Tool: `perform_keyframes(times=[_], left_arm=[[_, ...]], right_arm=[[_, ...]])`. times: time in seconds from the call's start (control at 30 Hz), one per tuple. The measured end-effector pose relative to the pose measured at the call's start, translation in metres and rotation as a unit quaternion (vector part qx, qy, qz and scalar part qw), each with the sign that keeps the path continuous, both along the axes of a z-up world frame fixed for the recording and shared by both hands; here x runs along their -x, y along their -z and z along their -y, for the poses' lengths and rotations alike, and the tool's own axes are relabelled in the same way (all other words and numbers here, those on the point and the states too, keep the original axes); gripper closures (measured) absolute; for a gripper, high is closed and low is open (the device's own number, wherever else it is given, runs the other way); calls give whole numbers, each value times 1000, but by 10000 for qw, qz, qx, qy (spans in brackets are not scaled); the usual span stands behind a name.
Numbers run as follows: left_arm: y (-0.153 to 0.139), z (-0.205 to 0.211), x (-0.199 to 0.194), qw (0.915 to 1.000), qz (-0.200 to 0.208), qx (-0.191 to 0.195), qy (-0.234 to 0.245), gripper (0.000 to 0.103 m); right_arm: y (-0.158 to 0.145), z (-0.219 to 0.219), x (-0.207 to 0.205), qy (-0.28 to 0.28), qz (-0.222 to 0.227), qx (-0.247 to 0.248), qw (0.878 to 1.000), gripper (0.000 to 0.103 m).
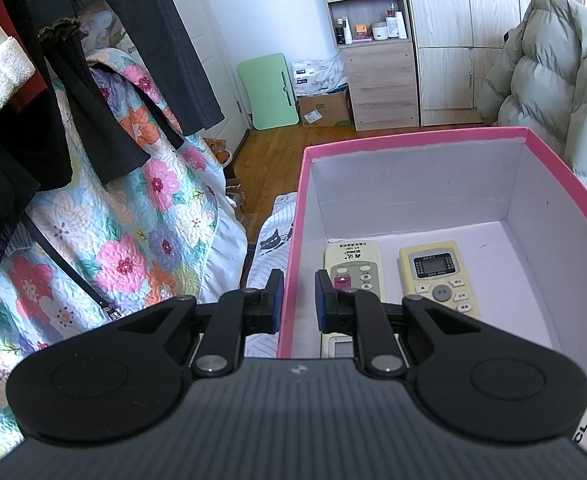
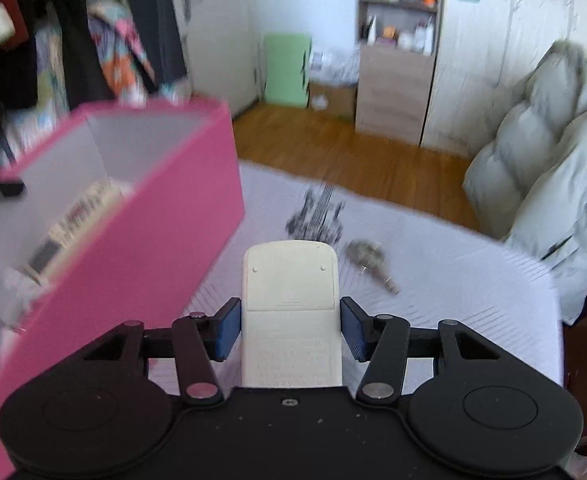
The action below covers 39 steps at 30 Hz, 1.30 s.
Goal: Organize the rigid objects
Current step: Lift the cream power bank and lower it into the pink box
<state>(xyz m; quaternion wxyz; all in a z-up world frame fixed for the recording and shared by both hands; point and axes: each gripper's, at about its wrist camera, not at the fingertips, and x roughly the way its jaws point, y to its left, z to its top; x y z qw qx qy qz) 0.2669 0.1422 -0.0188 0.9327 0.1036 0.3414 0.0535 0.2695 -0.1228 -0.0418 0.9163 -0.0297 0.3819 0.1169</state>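
A pink box (image 1: pixel 413 136) with a white inside stands on the bed. My left gripper (image 1: pixel 299 296) is shut on its left wall. Inside lie a white remote (image 1: pixel 353 268), a yellowish remote (image 1: pixel 437 276) and a third one (image 1: pixel 339 346) partly hidden under my finger. In the right wrist view the pink box (image 2: pixel 165 248) is at the left, blurred. My right gripper (image 2: pixel 291 328) is shut on a cream remote (image 2: pixel 291 280), back side up, its blue pads against both long edges. It hangs above the sheet to the right of the box.
A small grey-brown object (image 2: pixel 369 260) lies on the striped sheet (image 2: pixel 473 280) ahead of the right gripper. A puffy pale coat (image 2: pixel 541 152) is piled at the right. A floral quilt (image 1: pixel 133 220) and dark hanging clothes (image 1: pixel 93 100) stand left of the box.
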Motion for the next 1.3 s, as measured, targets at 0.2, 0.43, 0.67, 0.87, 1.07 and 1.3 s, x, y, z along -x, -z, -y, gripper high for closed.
perform_keyframes(times=[0.2,0.43,0.67,0.87,1.07,1.3], left_arm=[[0,0,0,10000,-1,1,12,88],[0,0,-1,10000,-4,-31,3,88],[0,-1,1,10000,21,2,-2,88],[1,-7,1,9999,76,125,-91,91],[4,-2,0,9998,-43,-18,-203,91],[3,-6,0,9997,-1,57,-219,91]], right_arm=[[-39,7,38,144,642,-99,9978,45],[-82,-4,56,-105,1237,-48,9923,45],[-123,-36,46,-726,1822,-329,9800,45],[-109,-77,4,-1667,1696,-1055,9656,45],[-61,-119,-46,-2102,1040,-1058,9663,45],[-39,-128,-22,-2330,745,-304,9691,45]])
